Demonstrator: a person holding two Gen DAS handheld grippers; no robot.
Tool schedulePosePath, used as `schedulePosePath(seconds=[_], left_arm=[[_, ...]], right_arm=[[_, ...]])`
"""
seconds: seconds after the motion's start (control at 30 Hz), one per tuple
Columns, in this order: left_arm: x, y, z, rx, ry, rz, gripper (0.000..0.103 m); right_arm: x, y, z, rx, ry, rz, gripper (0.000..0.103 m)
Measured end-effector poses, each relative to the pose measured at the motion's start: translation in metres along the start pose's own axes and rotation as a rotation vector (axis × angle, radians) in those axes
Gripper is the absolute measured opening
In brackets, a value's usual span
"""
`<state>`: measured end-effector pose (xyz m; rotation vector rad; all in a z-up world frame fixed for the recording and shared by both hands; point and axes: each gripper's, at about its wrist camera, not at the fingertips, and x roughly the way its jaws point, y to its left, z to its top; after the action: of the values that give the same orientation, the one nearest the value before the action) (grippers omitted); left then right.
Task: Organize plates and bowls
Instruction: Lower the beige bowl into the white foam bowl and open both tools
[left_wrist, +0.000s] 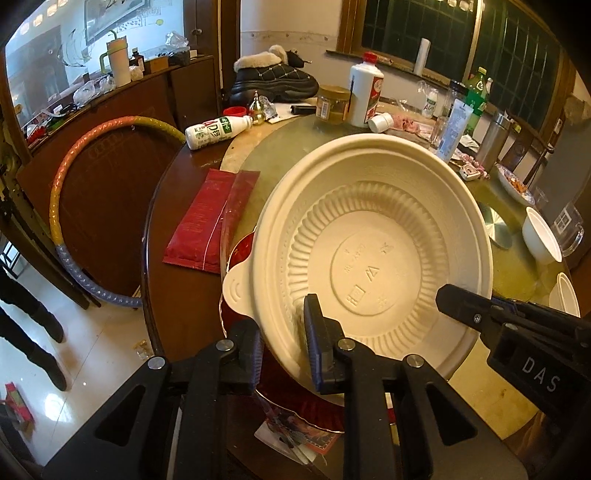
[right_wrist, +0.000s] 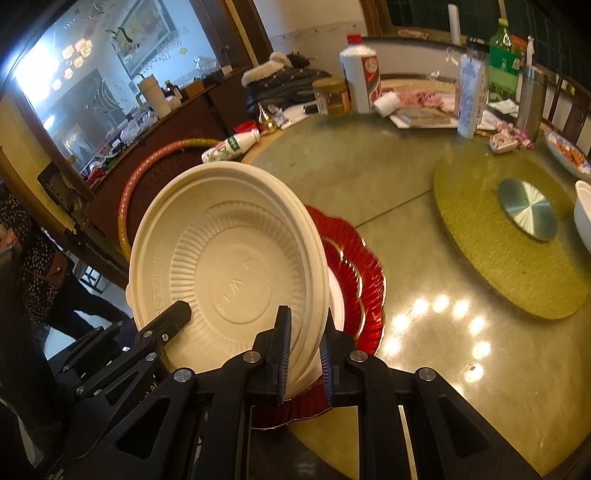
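Cream, ribbed and embossed, the disposable bowl (left_wrist: 373, 258) tilts above the red plate (right_wrist: 354, 266); left gripper (left_wrist: 284, 343) and right gripper (right_wrist: 304, 354) each pinch its near rim.

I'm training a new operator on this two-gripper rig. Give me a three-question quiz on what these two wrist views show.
1. True or false: both the left gripper and the right gripper are clamped on the rim of the cream bowl.
2. What lies directly under the bowl? A) a red plate B) a green bottle C) a boot
3. Fill in: the milk bottle at the table edge is lying on its ____.

Key: 1 true; 2 A; 3 side.
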<state>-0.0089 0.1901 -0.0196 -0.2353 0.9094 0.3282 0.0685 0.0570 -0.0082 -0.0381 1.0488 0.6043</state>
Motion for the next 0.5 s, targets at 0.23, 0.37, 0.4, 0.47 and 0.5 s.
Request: schedulePosePath(seconds=[0.23, 0.37, 0.4, 0.47, 0.5], left_arm=[[0.011, 0.002, 0.001, -0.002, 0.028, 0.018, 0.018], [0.011, 0.004, 0.002, -0.017, 0.025, 0.017, 0.018], [0.011, 0.004, 0.003, -0.021, 0.022, 0.017, 0.018], [0.01, 0.006, 0.004, -0.033, 0.011, 0.019, 0.02], [0.009, 0.008, 0.004, -0.045, 0.011, 0.019, 0.021]], right_arm=[[0.01, -0.001, 0.001, 0.0, 0.026, 0.001, 0.018], [0.01, -0.003, 0.004, 0.01, 0.015, -0.009, 0.019], [0.01, -0.004, 0.005, 0.011, 0.011, -0.013, 0.02], [0.01, -0.005, 0.006, 0.013, 0.008, -0.021, 0.024], [0.011, -0.006, 0.007, 0.013, 0.009, -0.021, 0.025]])
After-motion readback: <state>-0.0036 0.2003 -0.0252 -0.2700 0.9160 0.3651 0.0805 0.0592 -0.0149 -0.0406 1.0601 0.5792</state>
